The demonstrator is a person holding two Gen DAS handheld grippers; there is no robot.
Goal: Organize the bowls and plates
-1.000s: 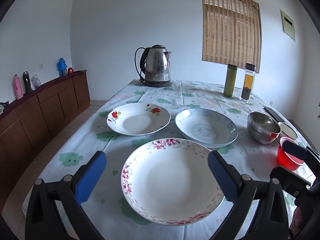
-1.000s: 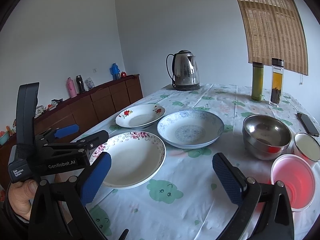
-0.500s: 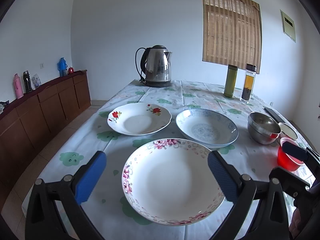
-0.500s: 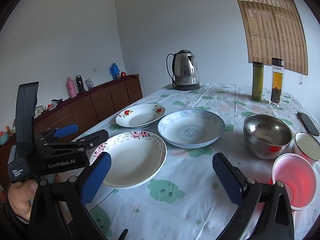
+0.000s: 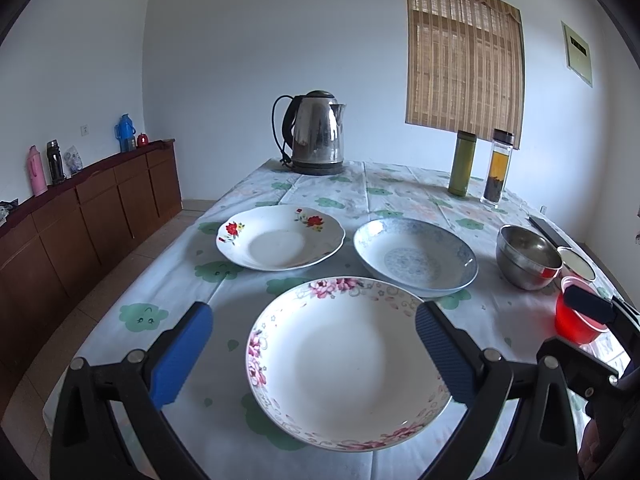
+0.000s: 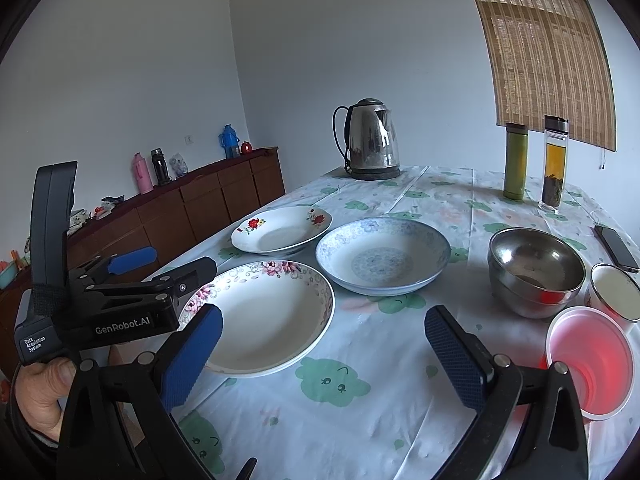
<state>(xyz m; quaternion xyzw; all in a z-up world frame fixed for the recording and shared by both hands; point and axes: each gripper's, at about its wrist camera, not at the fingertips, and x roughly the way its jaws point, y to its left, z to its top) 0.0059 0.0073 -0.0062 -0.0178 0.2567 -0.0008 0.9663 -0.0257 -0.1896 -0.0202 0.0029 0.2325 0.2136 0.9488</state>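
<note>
The left gripper [image 5: 314,350] is released, its two blue fingers [image 5: 182,354] spread wide on both sides of the pink-flower plate [image 5: 344,372], above it and holding nothing. The right gripper [image 6: 324,354] is also released and empty, its blue pads [image 6: 454,360] wide apart over the tablecloth [image 6: 360,408], just right of the pink-flower plate. On the body of the left gripper I can read "GenRobot.AI" and a small label "Data Acquisition System"; a hand [image 6: 42,390] holds its handle. Behind the pink-flower plate lies the red-flower plate [image 5: 280,238], and behind and right of it the blue-pattern plate [image 5: 416,256]; they do not touch. Further right of the pink-flower plate stand the steel bowls [image 6: 536,270], nested together, a small white cup [image 6: 612,290] and a red plastic cup [image 6: 588,360]. Far behind the pink-flower plate are the kettle [image 5: 318,134], a green flask [image 5: 462,164] and a tea bottle [image 5: 498,172].
</note>
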